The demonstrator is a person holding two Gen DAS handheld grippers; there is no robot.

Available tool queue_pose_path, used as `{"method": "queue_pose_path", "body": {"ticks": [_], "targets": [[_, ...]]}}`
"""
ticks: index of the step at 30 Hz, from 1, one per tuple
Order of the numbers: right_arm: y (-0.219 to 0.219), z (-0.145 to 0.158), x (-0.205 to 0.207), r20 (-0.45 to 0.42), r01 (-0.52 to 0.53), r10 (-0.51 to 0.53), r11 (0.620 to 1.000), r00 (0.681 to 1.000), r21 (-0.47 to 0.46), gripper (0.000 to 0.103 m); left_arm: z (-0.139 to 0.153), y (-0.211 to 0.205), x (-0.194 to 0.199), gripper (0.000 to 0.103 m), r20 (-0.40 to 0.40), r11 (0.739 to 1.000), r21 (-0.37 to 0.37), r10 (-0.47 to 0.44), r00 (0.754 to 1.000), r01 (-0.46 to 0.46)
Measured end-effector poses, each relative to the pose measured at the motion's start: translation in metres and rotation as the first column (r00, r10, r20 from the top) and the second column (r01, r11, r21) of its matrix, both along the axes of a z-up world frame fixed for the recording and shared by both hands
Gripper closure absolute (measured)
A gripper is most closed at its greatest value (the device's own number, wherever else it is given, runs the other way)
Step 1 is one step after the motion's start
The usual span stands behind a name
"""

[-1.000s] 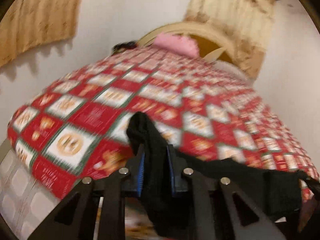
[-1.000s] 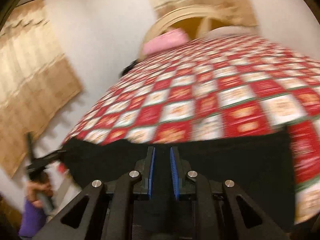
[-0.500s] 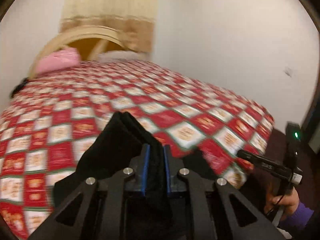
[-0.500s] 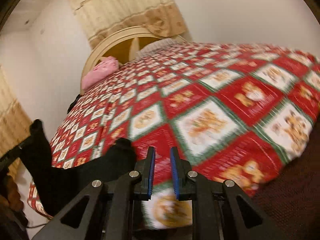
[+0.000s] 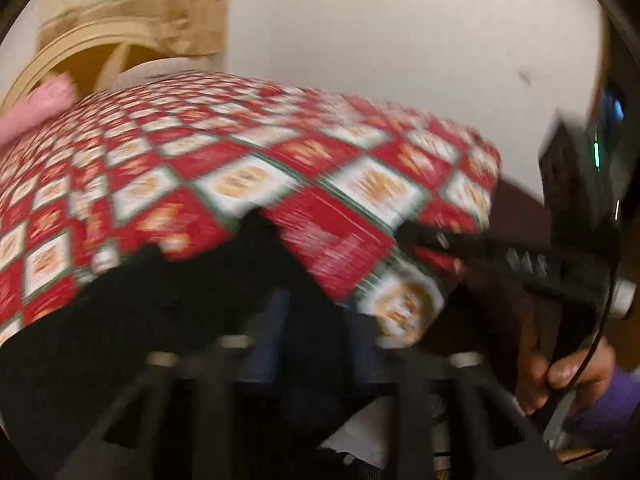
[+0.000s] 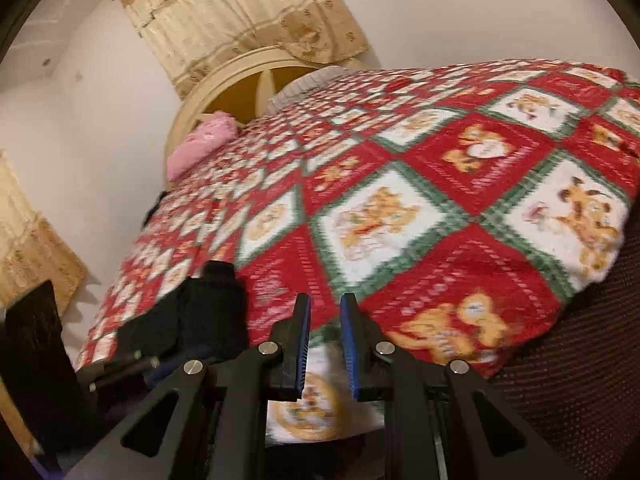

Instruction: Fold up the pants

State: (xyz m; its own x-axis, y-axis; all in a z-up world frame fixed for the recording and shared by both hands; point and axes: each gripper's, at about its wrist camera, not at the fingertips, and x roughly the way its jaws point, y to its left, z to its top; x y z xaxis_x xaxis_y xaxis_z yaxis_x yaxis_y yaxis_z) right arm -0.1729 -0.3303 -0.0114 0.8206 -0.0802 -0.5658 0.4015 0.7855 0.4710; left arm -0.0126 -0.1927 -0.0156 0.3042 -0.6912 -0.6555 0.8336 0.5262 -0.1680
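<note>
Black pants (image 5: pixel 160 320) lie bunched on the near edge of the bed, on a red, white and green checked blanket (image 6: pixel 400 220). In the left wrist view, which is badly blurred, the cloth fills the picture from 9 o'clock to 6 o'clock and one fold rises between the blue-padded fingers of the left gripper (image 5: pixel 316 320). Those fingers have just been spreading. They stand well apart with the fold in the gap, and the pads do not appear to press on it.

At 3 o'clock in that view the right gripper (image 5: pixel 420 236) reaches over the blanket corner. A hand (image 5: pixel 560 376) with a purple sleeve (image 5: pixel 600 412) grips its handle.

In the right wrist view the fingers of the right gripper (image 6: pixel 325 344) are nearly together. A narrow gap shows between the pads with only blanket behind it, so we see nothing pinched. The pants (image 6: pixel 200 320) sit at 9 o'clock from them, just beside. At 11 o'clock, at the far end of the bed, a pink pillow (image 6: pixel 204 140) lies before a curved headboard (image 6: pixel 240 68), under a beige curtain (image 6: pixel 240 12).
</note>
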Motion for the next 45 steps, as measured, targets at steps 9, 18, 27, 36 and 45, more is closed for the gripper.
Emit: {"method": "queue_pose_path", "body": {"ticks": [9,18,27,36,45], "targets": [[0.081,0.035,0.057,0.050,-0.283,0.294,0.946,0.955,-0.157,0.032,0.023,0.149,0.043,0.015,0.094,0.882,-0.019,0.471,0.877,-0.471],[0.126,-0.015,0.111,-0.203,-0.334,0.286,0.904,0.936,-0.267,0.032,-0.014,0.197,0.058,0.015,0.063,0.791,0.069,0.605,0.794,-0.608],[0.137,-0.006,0.107,-0.241,-0.310,0.242,0.900,0.940,-0.307,0.042,-0.017,0.210,0.063,0.015,0.041,0.785,0.030,0.617,0.786,-0.619],[0.130,-0.017,0.118,-0.262,-0.322,0.265,0.924,0.928,-0.205,0.064,-0.014,0.225,0.065,0.013,0.011,0.750,0.007,0.662,0.750,-0.662],[0.144,0.050,0.066,-0.116,-0.360,0.342,0.857,0.933,-0.368,0.091,-0.007,0.226,0.063,0.013,-0.001,0.737,-0.020,0.676,0.737,-0.676]]}}
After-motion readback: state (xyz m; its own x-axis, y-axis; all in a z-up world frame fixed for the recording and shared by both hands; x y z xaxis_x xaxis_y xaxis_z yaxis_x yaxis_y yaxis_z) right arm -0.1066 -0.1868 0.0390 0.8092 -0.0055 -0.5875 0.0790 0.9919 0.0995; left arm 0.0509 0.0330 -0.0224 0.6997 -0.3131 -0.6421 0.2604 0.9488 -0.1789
